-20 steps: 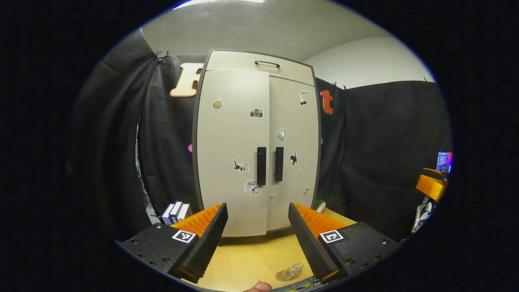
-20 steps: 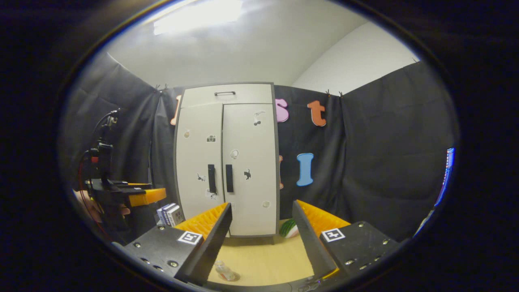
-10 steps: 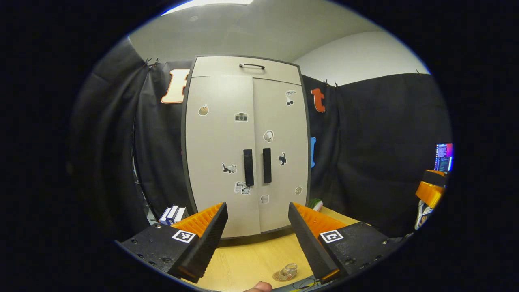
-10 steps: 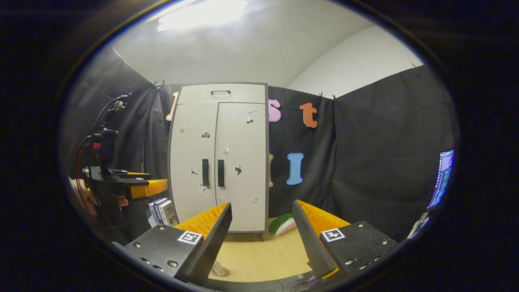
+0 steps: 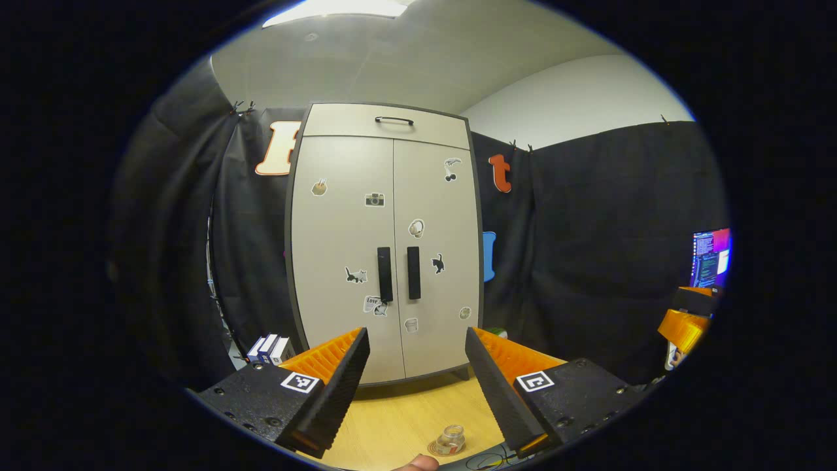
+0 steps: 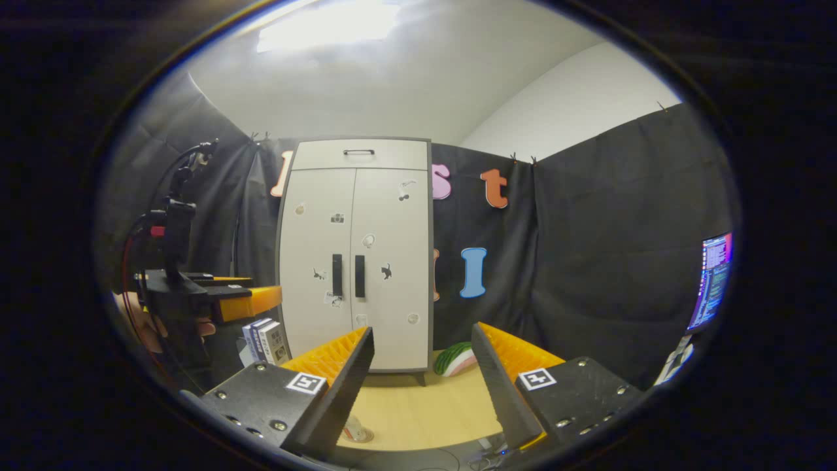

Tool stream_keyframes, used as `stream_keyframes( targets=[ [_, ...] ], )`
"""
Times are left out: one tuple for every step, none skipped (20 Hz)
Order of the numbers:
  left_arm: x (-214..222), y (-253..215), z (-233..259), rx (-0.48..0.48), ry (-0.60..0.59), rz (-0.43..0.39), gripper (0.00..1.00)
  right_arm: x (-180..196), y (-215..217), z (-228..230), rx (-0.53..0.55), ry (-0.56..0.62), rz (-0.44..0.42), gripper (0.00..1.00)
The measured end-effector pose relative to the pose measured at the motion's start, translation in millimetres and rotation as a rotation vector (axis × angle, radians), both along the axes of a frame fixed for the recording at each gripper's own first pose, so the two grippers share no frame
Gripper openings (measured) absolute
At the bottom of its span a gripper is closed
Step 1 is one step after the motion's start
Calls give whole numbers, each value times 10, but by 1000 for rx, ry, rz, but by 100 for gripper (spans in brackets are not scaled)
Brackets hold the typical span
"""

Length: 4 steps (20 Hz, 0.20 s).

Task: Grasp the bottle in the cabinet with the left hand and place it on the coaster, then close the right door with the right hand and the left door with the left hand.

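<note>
Both cabinet doors sit flush now: left door (image 5: 343, 248) and right door (image 5: 437, 242) meet along a straight seam, handles side by side. A second back the left door stood slightly proud of the right, its edge overlapping; that offset is gone. The cabinet (image 6: 356, 252) also reads smaller and farther off in both views than it did then, so both hands are backing away from it.

Bottle (image 5: 450, 437) stands upright on the coaster (image 5: 437, 450) on the wooden table (image 5: 399, 418), near the front edge, well apart from the cabinet. In the right gripper view it peeks out beside the near finger, low in frame (image 6: 356, 432).

Left gripper (image 5: 417, 386): jaws spread wide, nothing between them, aimed at the doors from a distance. Right gripper (image 6: 422, 386): likewise spread, empty. The left unit and the hand holding it show off to one side in the right gripper view (image 6: 196, 297).

Judgement: bottle placed, both doors closed — task looks complete; only withdrawal remains.
</note>
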State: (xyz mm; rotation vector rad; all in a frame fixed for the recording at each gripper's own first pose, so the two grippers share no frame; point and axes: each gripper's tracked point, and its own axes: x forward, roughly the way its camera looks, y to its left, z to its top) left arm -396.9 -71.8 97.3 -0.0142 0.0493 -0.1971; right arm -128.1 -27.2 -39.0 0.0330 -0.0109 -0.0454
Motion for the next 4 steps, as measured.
stream_keyframes(
  targets=[
    [10,-29,-18,-1,2,-15,93,26,29,8,-5,-1,6,92],
    [33,-30,-36,3,4,-21,94,65,60,22,-10,0,14,92],
    [69,-19,-48,7,4,-26,94,140,76,27,-13,4,19,92],
    [116,-16,-76,8,12,-26,94,216,88,43,-10,7,21,91]
  ],
)
